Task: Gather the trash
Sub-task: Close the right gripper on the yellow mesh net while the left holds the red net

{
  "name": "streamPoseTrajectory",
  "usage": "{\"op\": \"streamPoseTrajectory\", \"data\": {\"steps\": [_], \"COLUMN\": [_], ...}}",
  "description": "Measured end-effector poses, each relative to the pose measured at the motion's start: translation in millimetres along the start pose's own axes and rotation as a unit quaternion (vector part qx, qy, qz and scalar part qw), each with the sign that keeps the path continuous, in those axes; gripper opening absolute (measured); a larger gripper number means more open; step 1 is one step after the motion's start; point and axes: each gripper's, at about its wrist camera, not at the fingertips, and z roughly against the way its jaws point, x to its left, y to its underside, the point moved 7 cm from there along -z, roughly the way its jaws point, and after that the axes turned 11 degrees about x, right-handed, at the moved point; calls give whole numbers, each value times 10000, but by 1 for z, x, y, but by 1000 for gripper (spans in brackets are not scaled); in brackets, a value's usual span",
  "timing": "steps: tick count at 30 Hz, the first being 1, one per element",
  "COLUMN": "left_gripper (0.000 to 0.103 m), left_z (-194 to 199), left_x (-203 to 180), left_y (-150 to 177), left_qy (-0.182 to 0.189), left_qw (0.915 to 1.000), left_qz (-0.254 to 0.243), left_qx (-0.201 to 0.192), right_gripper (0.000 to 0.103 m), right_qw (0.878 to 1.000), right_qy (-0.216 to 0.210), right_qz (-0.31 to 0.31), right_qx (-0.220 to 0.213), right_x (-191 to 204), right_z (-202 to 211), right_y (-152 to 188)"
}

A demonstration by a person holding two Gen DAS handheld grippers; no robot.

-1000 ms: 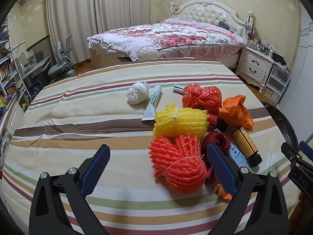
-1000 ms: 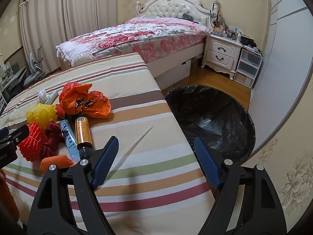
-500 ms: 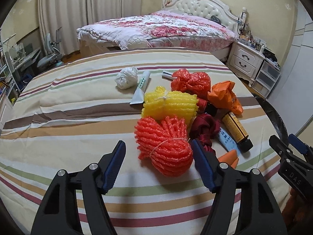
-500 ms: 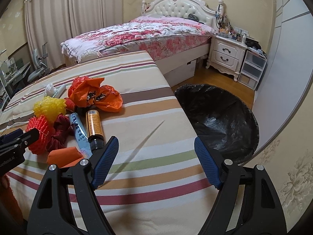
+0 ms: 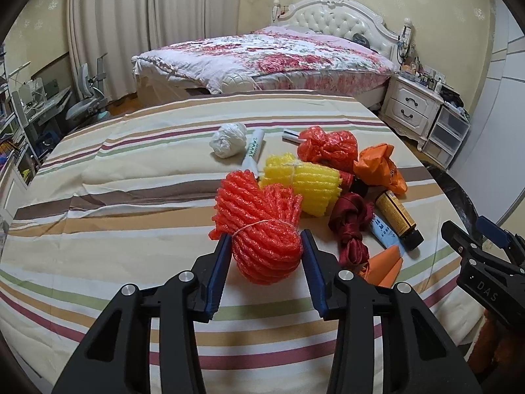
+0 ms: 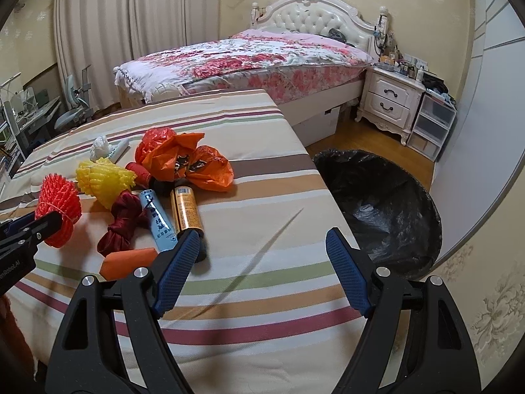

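Observation:
A red foam net (image 5: pixel 262 229) lies at the near end of a trash pile on the striped cloth (image 5: pixel 131 229). My left gripper (image 5: pixel 264 234) is closing around it, and both blue pads touch its sides. Behind it lie a yellow foam net (image 5: pixel 302 184), a red bag (image 5: pixel 328 144), an orange bag (image 5: pixel 377 167), a dark red ribbon (image 5: pixel 351 223), a brown bottle (image 5: pixel 397 216), a blue tube (image 5: pixel 384 233) and a white paper wad (image 5: pixel 229 141). My right gripper (image 6: pixel 262 239) hangs open over bare cloth, right of the bottle (image 6: pixel 187 210), holding nothing.
A black-lined trash bin (image 6: pixel 377 197) stands on the floor just past the cloth's right edge. A flowered bed (image 6: pixel 262 62) and a white nightstand (image 6: pixel 390 101) are beyond. An orange scrap (image 6: pixel 128 262) lies near my right gripper's left finger.
My left gripper's jaws have come together from wide open until they flank and touch the red foam net. My right gripper has drifted slightly, still open.

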Motion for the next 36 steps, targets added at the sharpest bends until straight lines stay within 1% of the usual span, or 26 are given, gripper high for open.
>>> {"op": "streamPoseTrajectory", "data": {"steps": [4, 12, 15, 18, 21, 23, 26, 27, 28, 29, 31, 34, 36], "left_gripper": [43, 43, 43, 43, 43, 43, 43, 43, 43, 43, 43, 43, 43], "left_z": [4, -4, -4, -3, -1, -1, -3, -3, -4, -6, -7, -7, -6], "left_x": [23, 84, 104, 123, 140, 147, 154, 155, 157, 157, 156, 151, 146], "left_y": [-2, 2, 3, 4, 3, 3, 3, 5, 5, 6, 8, 7, 6], "left_qy": [-265, -595, -679, -743, -793, -822, -816, -811, -804, -799, -778, -734, -691], "left_qw": [9995, 9962, 9943, 9922, 9904, 9894, 9887, 9887, 9886, 9886, 9889, 9897, 9905], "left_qz": [114, 639, 820, 997, 1135, 1197, 1255, 1263, 1273, 1275, 1266, 1226, 1189], "left_qx": [-111, -10, -15, -21, -46, -56, -32, -23, -10, -1, 12, 12, -30], "right_gripper": [78, 77, 73, 68, 61, 55, 53, 52, 48, 47, 44, 35, 35], "right_qw": [9997, 9964, 9937, 9901, 9868, 9845, 9813, 9805, 9796, 9790, 9785, 9783, 9798], "right_qy": [-98, -522, -652, -852, -924, -956, -948, -917, -853, -787, -733, -795, -843], "right_qz": [197, 664, 905, 1116, 1328, 1460, 1646, 1703, 1779, 1837, 1898, 1892, 1797], "right_qx": [-50, -117, -123, -40, 81, 164, 312, 343, 391, 409, 332, 288, 240], "right_x": [16, 67, 92, 116, 136, 148, 162, 168, 171, 171, 173, 173, 167], "right_z": [2, 2, 0, -7, -16, -21, -31, -34, -38, -44, -42, -38, -32], "right_y": [-6, -25, -32, -38, -42, -43, -41, -39, -38, -38, -38, -39, -41]}}
